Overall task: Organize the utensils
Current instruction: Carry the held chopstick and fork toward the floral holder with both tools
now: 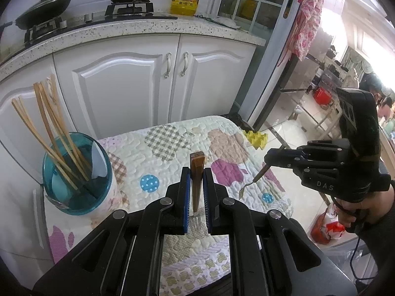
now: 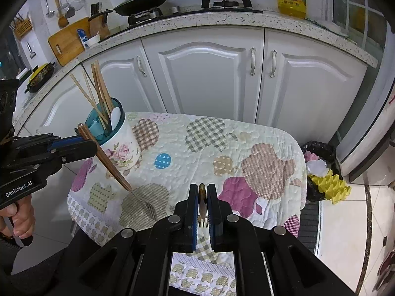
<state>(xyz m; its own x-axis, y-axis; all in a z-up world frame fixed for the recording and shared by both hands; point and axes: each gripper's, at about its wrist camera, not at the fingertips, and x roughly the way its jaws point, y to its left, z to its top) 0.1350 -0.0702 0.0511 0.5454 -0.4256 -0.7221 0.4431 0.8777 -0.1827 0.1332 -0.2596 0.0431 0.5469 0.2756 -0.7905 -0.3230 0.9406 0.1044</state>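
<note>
In the left wrist view, the left gripper (image 1: 196, 187) is clamped on a fork (image 1: 196, 185) by its brown handle, tines toward the camera and low over the quilt (image 1: 172, 135), so the handle end points forward, probably so it can be swung up and dropped into the holder (image 1: 79, 185). That holder stands at the quilt's left corner, already stocked with chopsticks (image 1: 51, 133), which suggests it is the place for every utensil. To the right, the right gripper (image 1: 269, 159) pinches a small fork (image 1: 251, 181) by the handle, tines hanging down and clear of the cloth. In the right wrist view, the right gripper (image 2: 203, 197) is closed on the small fork (image 2: 202, 204), seen edge-on between the pads. The left gripper (image 2: 91, 145) holds the fork (image 2: 111, 165) slanted, tines touching or just above the quilt (image 2: 246, 135), beside the holder (image 2: 118, 143) with its chopsticks (image 2: 98, 93) and a white spoon (image 2: 115, 118). Both forks seem lifted and ready, the left one nearer the holder
</note>
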